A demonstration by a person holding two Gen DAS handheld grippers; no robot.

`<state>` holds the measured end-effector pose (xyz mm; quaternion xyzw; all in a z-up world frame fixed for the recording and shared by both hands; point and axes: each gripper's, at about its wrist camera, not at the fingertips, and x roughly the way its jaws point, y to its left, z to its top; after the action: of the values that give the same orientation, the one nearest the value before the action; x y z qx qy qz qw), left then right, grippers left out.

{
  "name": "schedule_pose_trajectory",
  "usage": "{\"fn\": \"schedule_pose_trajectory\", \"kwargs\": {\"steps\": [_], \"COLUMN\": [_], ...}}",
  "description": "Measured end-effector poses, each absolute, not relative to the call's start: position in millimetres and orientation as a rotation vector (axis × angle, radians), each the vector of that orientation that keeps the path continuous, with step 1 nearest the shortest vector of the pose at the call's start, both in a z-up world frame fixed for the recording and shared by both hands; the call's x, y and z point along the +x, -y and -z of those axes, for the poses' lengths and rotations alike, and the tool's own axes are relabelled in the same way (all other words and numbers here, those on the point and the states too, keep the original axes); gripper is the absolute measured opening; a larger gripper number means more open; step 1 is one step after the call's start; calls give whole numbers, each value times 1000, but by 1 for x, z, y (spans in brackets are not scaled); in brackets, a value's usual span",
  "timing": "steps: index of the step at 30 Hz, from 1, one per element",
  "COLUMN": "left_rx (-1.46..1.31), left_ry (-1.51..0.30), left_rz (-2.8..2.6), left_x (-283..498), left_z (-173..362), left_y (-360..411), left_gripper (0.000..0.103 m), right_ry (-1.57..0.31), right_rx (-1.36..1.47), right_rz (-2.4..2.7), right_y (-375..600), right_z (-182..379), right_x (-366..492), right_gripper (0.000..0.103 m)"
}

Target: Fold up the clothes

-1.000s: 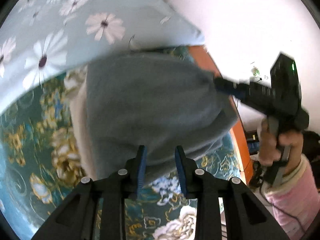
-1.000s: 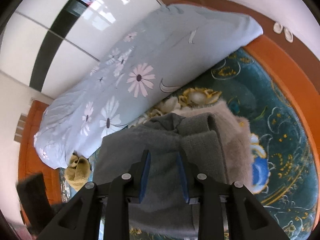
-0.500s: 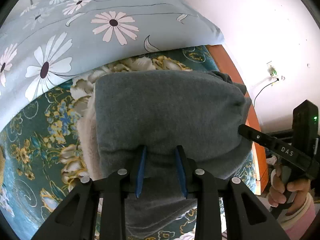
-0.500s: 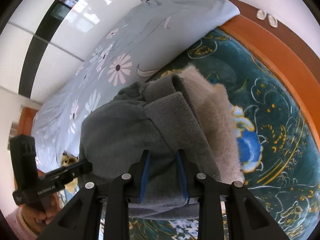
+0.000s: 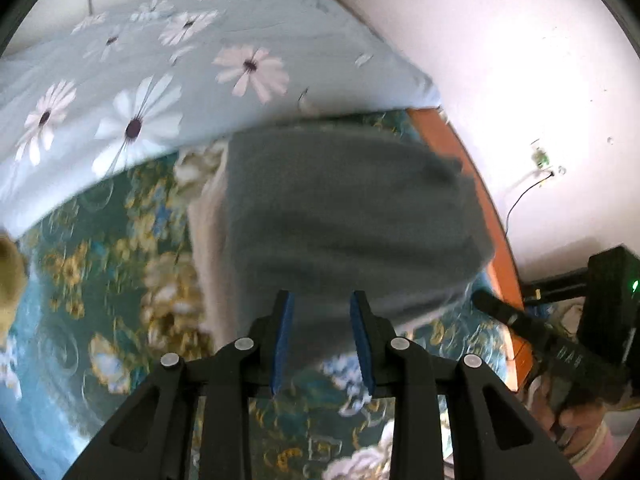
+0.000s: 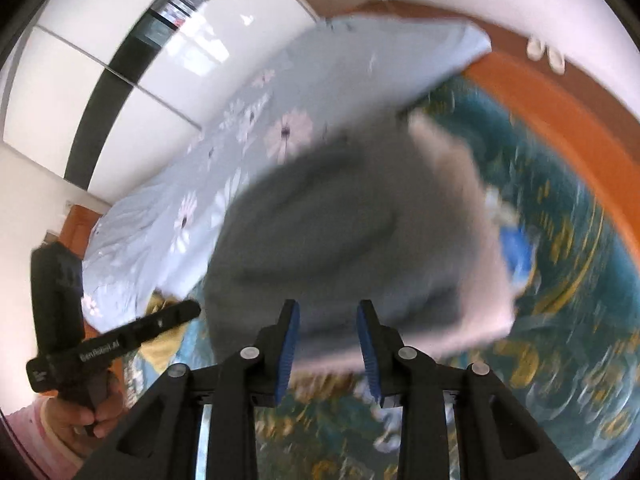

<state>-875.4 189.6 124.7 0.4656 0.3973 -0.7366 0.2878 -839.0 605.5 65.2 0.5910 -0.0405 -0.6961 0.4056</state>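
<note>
A folded grey sweater point(image 5: 344, 220) lies on top of a folded beige fuzzy garment point(image 5: 206, 240) on the teal floral bedspread point(image 5: 100, 280). My left gripper point(image 5: 322, 312) is open and empty, just short of the sweater's near edge. My right gripper point(image 6: 326, 320) is open and empty at the pile's other side, where the sweater point(image 6: 340, 232) and the beige garment point(image 6: 472, 200) show blurred. Each gripper shows in the other's view, the right one point(image 5: 532, 332) and the left one point(image 6: 120, 340), both held in a hand.
A light blue quilt with white daisies point(image 5: 168, 60) lies behind the pile. The orange wooden bed frame point(image 5: 480, 200) runs along the white wall. A yellow cloth point(image 6: 164, 344) lies near the quilt. White wardrobe doors point(image 6: 140, 52) stand beyond the bed.
Both grippers have drawn back from the grey sweater, which they were over half a second ago. The sweater now lies free on the beige garment. Both views are blurred by motion.
</note>
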Motion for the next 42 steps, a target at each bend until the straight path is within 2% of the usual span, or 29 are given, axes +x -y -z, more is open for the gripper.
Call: {"fn": "schedule_pose_trajectory", "kwargs": {"steps": [3, 4, 8, 11, 15, 17, 23, 26, 29, 32, 34, 35, 36, 42], "left_rx": [1299, 1313, 1341, 1345, 1358, 1371, 1369, 1378, 1370, 1352, 1342, 1337, 1335, 1287], "left_ry": [-1122, -1135, -1142, -1125, -1055, -1011, -1021, -1022, -992, -956, -915, -889, -868, -881], "left_rz": [1874, 1850, 1764, 1731, 1731, 1728, 1694, 1650, 1639, 1639, 1646, 1651, 1650, 1623], "left_x": [-861, -856, -837, -826, -820, -818, -806, -802, -800, -798, -799, -801, -802, -803], "left_z": [-107, -102, -86, -83, -87, -89, -87, -82, -79, -77, -77, -78, -77, -71], "left_y": [-204, -209, -228, -238, -251, -255, -251, -248, -248, -248, -249, -249, -250, -241], "left_gripper": [46, 54, 63, 63, 66, 74, 74, 74, 74, 75, 77, 84, 86, 86], "right_ry": [19, -1, -80, -140, -197, -214, -257, -279, -295, -312, -322, -328, -331, -353], "right_rx": [1582, 1588, 1608, 1622, 1621, 1614, 1583, 1566, 1552, 1543, 1536, 1532, 1530, 1518], "right_rz": [1708, 1702, 1708, 1711, 1714, 1717, 1733, 1747, 1754, 1758, 1761, 1763, 1765, 1775], "right_y": [-604, -603, -602, -600, -598, -597, -588, -584, -582, -581, -580, -579, -579, -577], "right_z": [-41, -37, -27, -20, -17, -18, -22, -24, -25, -24, -23, -22, -22, -17], "right_x": [-805, -796, -775, -760, -745, -742, -736, -734, -733, -732, -732, -732, -733, -737], "right_gripper": [33, 33, 37, 51, 59, 60, 74, 86, 90, 101, 103, 103, 103, 103]}}
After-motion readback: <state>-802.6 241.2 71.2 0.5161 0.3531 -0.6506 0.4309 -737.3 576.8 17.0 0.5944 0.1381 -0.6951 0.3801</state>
